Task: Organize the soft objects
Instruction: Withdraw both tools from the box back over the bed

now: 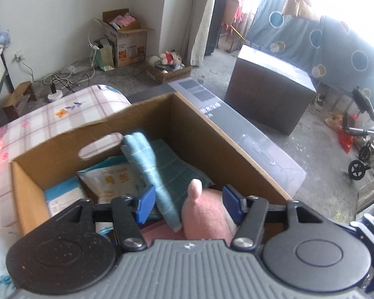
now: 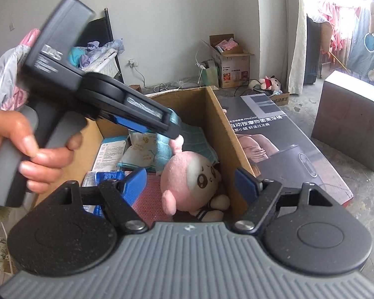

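A pink plush toy point(image 2: 192, 174) with a drawn face lies inside an open cardboard box point(image 2: 227, 134); its ear and head also show in the left wrist view point(image 1: 202, 214). A teal towel point(image 1: 152, 169) hangs loose between the open fingers of my left gripper point(image 1: 187, 203), which hovers over the box just above the plush. The towel shows blurred. Another teal cloth point(image 1: 179, 169) lies on the box floor. My right gripper point(image 2: 189, 182) is open and empty above the box's near edge, with the plush between its fingers' line of sight.
Packets and a booklet point(image 1: 112, 179) lie in the box's left part. A plaid bedcover point(image 1: 62, 114) is behind the box. A long printed carton point(image 2: 281, 144) lies right of it, then a dark cabinet point(image 1: 269, 94). A wheelchair point(image 1: 364, 134) stands far right.
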### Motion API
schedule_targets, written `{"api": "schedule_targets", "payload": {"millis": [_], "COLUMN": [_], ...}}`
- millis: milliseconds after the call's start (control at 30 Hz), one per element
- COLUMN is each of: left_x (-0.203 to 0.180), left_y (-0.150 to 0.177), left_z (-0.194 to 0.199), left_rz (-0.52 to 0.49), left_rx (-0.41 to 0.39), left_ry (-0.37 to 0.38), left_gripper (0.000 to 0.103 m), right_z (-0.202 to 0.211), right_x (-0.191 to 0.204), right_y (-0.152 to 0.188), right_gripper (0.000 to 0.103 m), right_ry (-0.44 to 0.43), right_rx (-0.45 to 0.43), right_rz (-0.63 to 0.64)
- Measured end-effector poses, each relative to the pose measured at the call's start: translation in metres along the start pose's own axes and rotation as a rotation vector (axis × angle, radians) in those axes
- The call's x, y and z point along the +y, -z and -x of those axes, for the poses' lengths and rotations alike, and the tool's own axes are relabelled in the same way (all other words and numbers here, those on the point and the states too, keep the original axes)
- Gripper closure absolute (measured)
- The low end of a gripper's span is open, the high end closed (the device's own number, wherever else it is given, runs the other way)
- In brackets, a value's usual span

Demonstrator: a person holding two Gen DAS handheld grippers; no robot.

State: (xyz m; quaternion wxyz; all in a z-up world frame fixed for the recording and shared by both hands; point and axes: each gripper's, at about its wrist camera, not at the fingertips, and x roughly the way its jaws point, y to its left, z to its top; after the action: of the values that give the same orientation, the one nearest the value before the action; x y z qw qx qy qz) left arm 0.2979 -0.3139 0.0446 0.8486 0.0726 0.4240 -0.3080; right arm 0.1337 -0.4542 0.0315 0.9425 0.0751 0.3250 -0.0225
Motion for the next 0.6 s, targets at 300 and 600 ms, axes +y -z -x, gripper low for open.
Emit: {"api": "schedule_targets", "payload": {"millis": [300,600], "left_x": [0.070,0.164], "left_y": [0.054,0.148], "left_z": [0.153,0.254], "left_rz": [0.099,0.391], "left_rx": [-0.174,-0.263], "left_ry": [-0.209,-0.387], "left_gripper": [0.014,0.012], "right_z": [0.030,0.025], "right_x": [0.031,0.100], "right_y": [0.000,-0.013], "right_gripper": [0.023,0.023], "right_ry": [-0.151,-0.326], "right_rx": [-0.023,0.008], "right_rz": [-0.045,-0.015]}}
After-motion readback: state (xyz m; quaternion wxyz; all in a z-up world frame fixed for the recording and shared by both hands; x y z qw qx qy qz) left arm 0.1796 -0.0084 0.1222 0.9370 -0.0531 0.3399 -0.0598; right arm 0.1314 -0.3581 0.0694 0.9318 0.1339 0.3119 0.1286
